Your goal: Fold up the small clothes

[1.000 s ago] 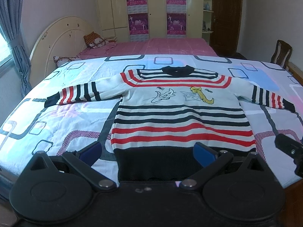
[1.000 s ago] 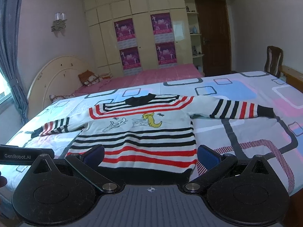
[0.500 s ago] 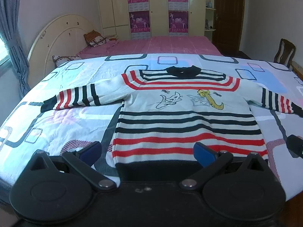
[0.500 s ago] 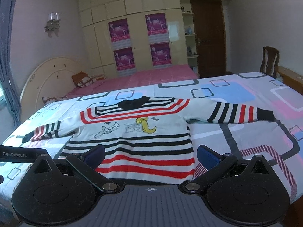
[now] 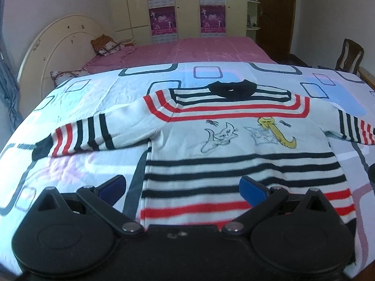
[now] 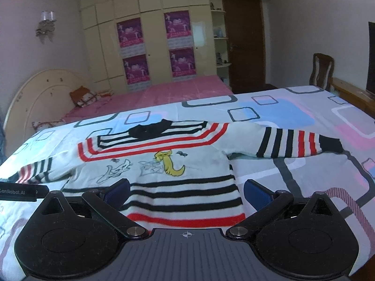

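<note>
The left gripper (image 5: 182, 188) holds its blue-padded fingers (image 5: 112, 185) spread wide with nothing between them, poised over the lower left part of the sweater (image 5: 234, 154); whether the pads touch the knit cannot be told. The right gripper (image 6: 186, 190) is likewise wide open and empty, its fingers (image 6: 256, 194) straddling the sweater's lower right side edge, one pad over the stripes and the other over the bedspread (image 6: 304, 171). The sweater lies flat and face up on the bed, black collar at 12 o'clock, hem toward 6 o'clock, sleeves stretched out toward 9 and 3 o'clock. The hem is hidden behind each gripper's black body in both views. In the left wrist view the sleeve at 3 o'clock is cut off by the frame edge before its cuff, and a dark shape at that edge is too little to identify. The right wrist view shows that sleeve whole, down to its black cuff (image 6: 330, 144), while the sleeve at 9 o'clock is partly covered by a black bar bearing pale lettering (image 6: 18, 192). The left view gives the 9 o'clock sleeve (image 5: 79, 138) in full. Only the right view shows a wall lamp (image 6: 45, 23) at 10 o'clock and a dark screen edge at 3 o'clock; both show the wardrobe posters (image 6: 180, 31) and a wooden chair (image 5: 349, 57).
</note>
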Motion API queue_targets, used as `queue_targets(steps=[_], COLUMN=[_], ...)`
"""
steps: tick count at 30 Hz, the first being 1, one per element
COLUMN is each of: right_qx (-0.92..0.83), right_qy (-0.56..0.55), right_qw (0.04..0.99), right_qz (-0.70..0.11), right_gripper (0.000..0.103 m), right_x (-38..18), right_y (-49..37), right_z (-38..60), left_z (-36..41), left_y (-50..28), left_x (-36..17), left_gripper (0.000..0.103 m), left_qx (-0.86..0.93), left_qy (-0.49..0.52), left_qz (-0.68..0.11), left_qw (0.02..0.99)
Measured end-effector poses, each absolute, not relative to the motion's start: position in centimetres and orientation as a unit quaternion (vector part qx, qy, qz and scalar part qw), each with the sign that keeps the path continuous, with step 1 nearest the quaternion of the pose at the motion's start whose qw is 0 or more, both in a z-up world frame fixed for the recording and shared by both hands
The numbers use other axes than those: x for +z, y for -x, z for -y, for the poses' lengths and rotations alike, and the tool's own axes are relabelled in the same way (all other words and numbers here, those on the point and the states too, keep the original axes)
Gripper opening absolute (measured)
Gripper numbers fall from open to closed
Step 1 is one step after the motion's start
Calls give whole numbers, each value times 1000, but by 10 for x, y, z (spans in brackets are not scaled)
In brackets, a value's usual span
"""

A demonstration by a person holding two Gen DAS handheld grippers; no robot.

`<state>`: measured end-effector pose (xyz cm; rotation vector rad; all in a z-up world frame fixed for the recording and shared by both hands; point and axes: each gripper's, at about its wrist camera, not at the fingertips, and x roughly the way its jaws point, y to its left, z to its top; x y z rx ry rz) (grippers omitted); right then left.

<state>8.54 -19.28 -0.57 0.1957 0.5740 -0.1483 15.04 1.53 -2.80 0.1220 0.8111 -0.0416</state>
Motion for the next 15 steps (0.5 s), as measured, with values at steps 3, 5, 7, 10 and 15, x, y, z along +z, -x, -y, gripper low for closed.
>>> queue_targets(steps=[3,5,7,10,15], right_qx=[-83,-91,-99,-111,-123], right_qy=[-97,-99,-102,-104,-114], right_qw=[950,948,946,944,937], right_qz=[-286,-289,-291,-294,-305], right_gripper=[102,102,102,102,85], right_x=[-9,-11,-12,-14,-18], right_y=[-105,-117,-127,-139,-153], right_z=[187,183,180,177,183], left_z=[-23,-28,-32,-34,-33], left_y=[-173,-187,-199,-217,-239], left_x=[-32,-35,-36,-39,-44], left_gripper=[103,103,103,103,103], left_qx=[-27,-32,-37,-45,-50], left_qy=[-60,-60,-61,-64,-63], left_qz=[-401,-405,-406,-408,-413], left_qw=[914,912,911,910,907])
